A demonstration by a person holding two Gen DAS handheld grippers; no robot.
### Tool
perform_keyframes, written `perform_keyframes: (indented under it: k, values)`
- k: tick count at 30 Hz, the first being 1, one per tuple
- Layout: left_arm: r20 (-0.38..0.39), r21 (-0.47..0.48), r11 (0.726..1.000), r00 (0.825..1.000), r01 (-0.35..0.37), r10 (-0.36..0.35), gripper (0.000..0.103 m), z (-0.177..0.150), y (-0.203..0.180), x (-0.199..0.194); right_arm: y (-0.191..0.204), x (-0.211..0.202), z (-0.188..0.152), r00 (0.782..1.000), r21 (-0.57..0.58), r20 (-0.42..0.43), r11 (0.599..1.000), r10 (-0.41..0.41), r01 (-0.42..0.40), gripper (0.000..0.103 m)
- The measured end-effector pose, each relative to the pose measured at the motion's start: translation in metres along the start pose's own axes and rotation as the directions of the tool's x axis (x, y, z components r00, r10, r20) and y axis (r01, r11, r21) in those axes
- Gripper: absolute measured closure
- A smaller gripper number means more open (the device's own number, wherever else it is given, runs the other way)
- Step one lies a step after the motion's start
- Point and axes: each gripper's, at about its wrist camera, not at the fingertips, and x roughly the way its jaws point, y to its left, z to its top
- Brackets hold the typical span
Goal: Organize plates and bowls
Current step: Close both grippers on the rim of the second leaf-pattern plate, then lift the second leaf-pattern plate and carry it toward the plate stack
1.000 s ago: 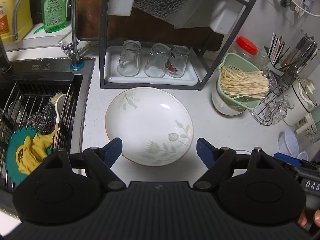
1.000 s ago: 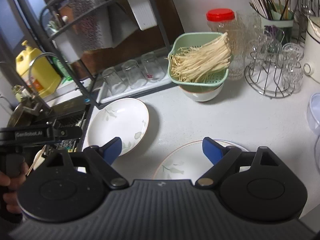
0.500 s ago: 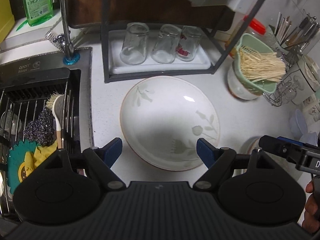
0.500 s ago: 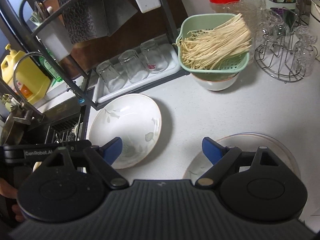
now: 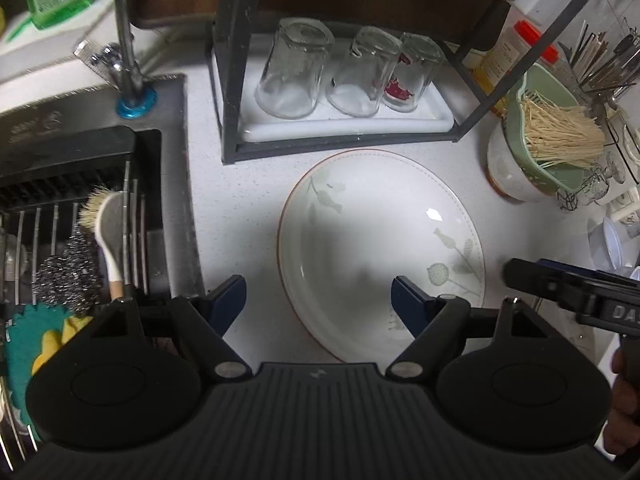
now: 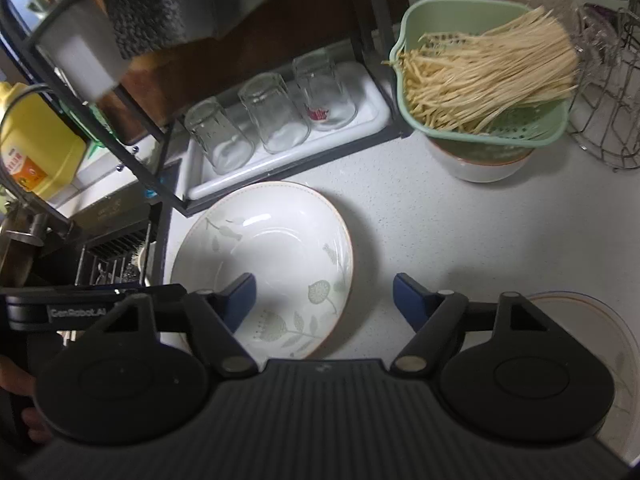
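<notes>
White deep plate [image 5: 376,240], brown rim, pale green leaf print, upright and empty on speckled bench [image 6: 460,232] before glass rack. Second similar plate [image 6: 616,360] near right, partly hidden.

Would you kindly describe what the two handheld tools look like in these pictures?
Both tools match: the left tool and the right tool each have a ribbed black body, two round black housings, black arms with silver pivot pins, and dark blue fingertips. White lettering runs along their black side bars. No sleeves or cables show.

The white counter [image 5: 240,216] holds a big plate [image 5: 380,248], a black rack [image 5: 228,120] behind it, and a white bowl [image 5: 506,176] at the right.
</notes>
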Motion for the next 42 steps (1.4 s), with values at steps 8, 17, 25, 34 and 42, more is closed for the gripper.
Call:
perform_keyframes:
  k: [8,17,25,34,42]
  values:
    - [-0.046,-0.018,1.000,0.999,0.007,-0.008,0.039,0.015,0.006,0.027,0.004,0.036,0.011,0.999,-0.002,-0.049,1.000,0.001,-0.001,0.051]
    - [-0.086,-0.011,1.000,0.996,0.012,-0.013,0.065,0.031,0.010,0.049,-0.013,0.058,0.014,0.995,0.051,-0.084,0.996,-0.063,0.067,0.078]
    - [-0.096,-0.073,0.997,0.995,0.009,-0.016,0.076,0.041,0.017,0.061,-0.016,0.072,0.016,0.992,0.069,-0.122,0.997,-0.030,0.039,0.086]
    - [-0.141,-0.126,0.992,0.990,0.012,-0.030,0.076,0.056,0.022,0.067,-0.021,0.078,0.022,0.990,0.147,-0.142,0.989,0.014,0.007,0.086]
    - [-0.140,-0.145,0.987,0.987,0.063,-0.083,0.076,0.058,0.018,0.049,-0.033,0.061,0.021,0.987,0.218,-0.149,0.975,0.068,-0.034,0.085]
